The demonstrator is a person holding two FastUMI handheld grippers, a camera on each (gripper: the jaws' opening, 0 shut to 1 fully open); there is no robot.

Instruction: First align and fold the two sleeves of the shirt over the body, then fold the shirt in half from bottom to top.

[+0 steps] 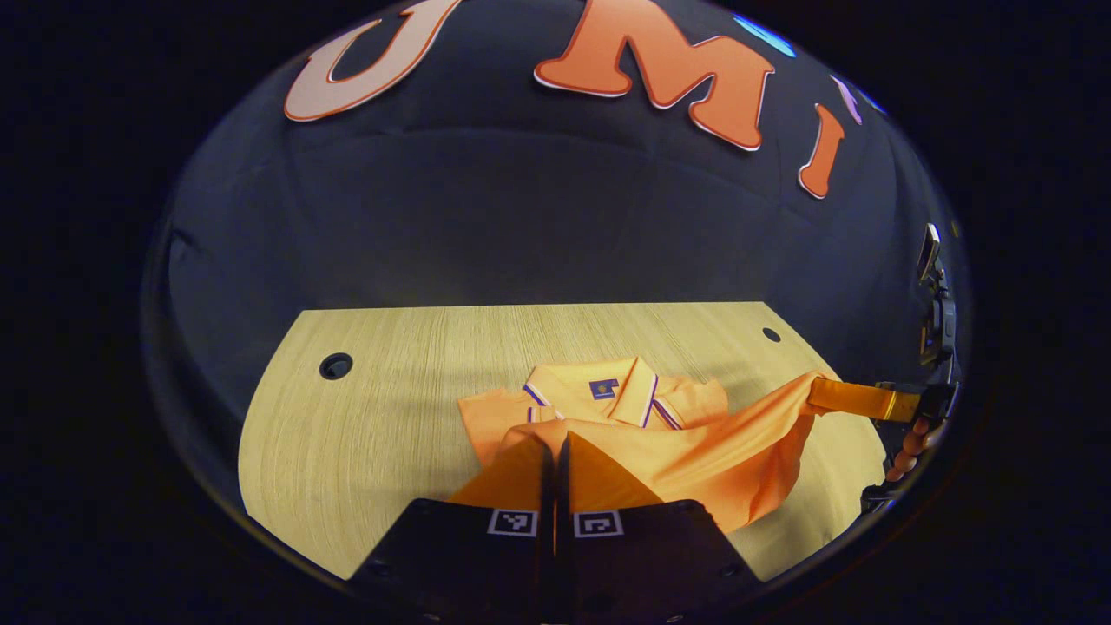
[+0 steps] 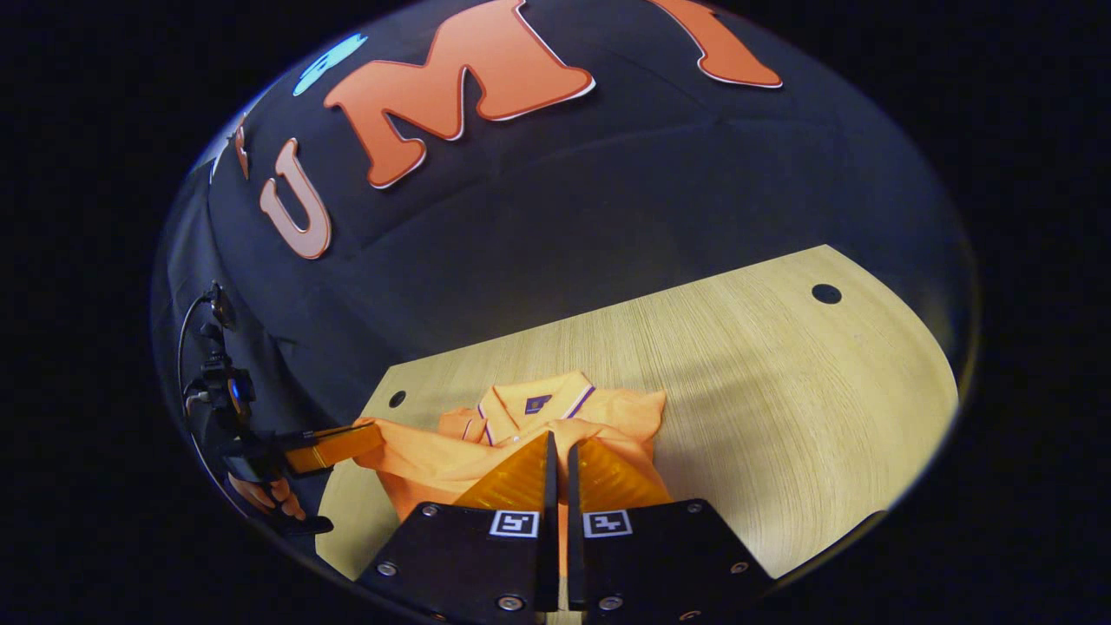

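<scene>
Quick count: one orange shirt (image 1: 694, 443), sitting lower middle of the left gripper view, with one collar (image 1: 599, 395) and one little dark tag (image 1: 603, 388) inside it. One wooden table (image 1: 391, 391) under it. Two round holes in the tabletop, one at mid left (image 1: 335, 365) and one at mid right (image 1: 771, 334). Two grippers: the left gripper (image 1: 555, 451) at bottom centre, the right gripper (image 1: 820, 392) at the right edge.

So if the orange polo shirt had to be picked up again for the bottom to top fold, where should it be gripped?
Probably at the two bottom hem corners of the orange polo shirt, coming in from the near table edge. The collar lies at the far end, so the hem is nearest, and both the left gripper and right gripper are pinching it there now.
</scene>
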